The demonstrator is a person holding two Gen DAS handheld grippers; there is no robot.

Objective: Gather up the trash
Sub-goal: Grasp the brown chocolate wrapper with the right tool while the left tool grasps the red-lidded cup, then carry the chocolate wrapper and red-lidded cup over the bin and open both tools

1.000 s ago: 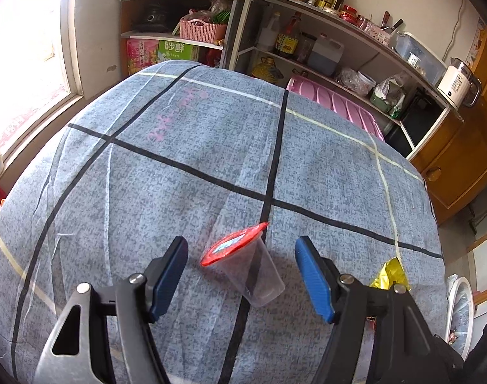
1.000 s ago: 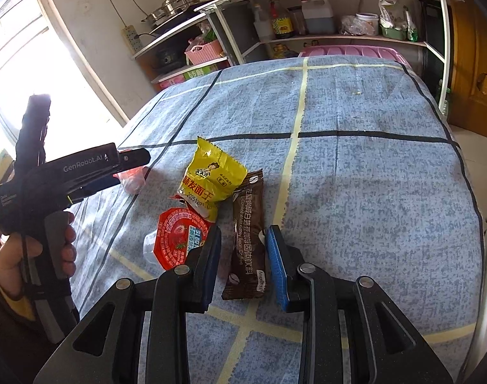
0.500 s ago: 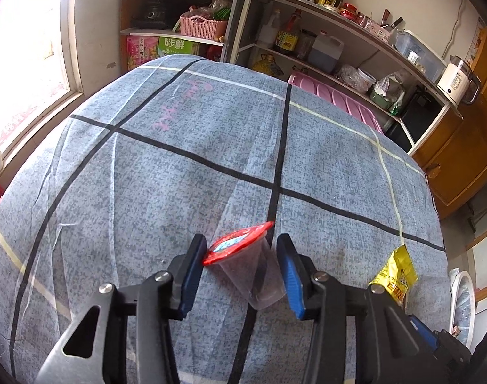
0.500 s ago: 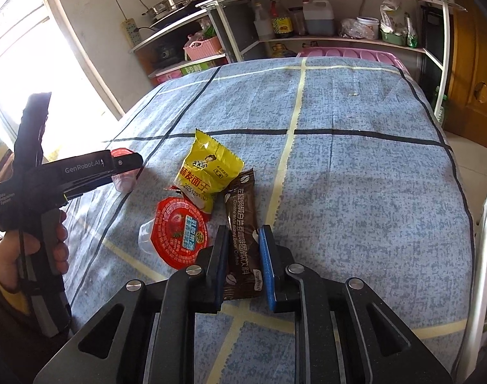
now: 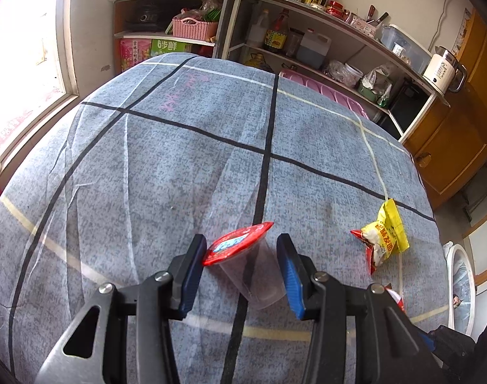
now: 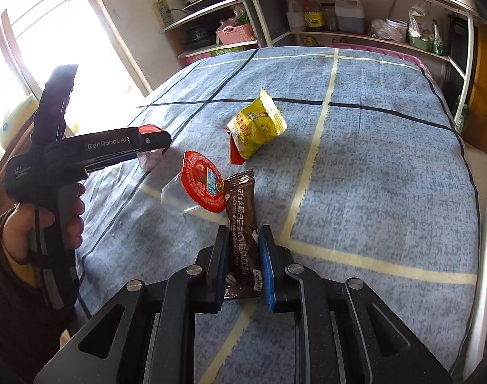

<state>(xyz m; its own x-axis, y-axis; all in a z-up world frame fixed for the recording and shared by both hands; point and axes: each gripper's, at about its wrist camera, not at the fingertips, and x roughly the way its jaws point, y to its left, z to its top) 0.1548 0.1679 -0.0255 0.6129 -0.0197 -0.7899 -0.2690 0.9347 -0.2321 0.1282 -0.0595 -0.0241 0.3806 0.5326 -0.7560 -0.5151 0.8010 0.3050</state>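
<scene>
My left gripper (image 5: 241, 256) is shut on a clear plastic cup with a red foil lid (image 5: 243, 256) and holds it above the blue checked cloth (image 5: 179, 166). It also shows in the right wrist view (image 6: 147, 142), held at the left. My right gripper (image 6: 243, 249) is shut on a brown coffee sachet (image 6: 243, 224), lifted off the cloth. A second clear cup with a red lid (image 6: 201, 185) lies on its side just left of the sachet. A yellow snack packet (image 6: 256, 128) lies farther back; it also shows in the left wrist view (image 5: 384, 236).
Open shelves (image 5: 307, 48) with bottles, jugs and a pink basket stand behind the table. A pink plastic crate (image 5: 323, 89) is at the far edge. A wooden cabinet (image 5: 451, 147) is at the right. A white bin rim (image 5: 461, 284) shows at the right edge.
Both grippers closed from open: the left on the cup, the right on the brown sachet. The right gripper has lifted the sachet, and the second cup tipped beside it.
</scene>
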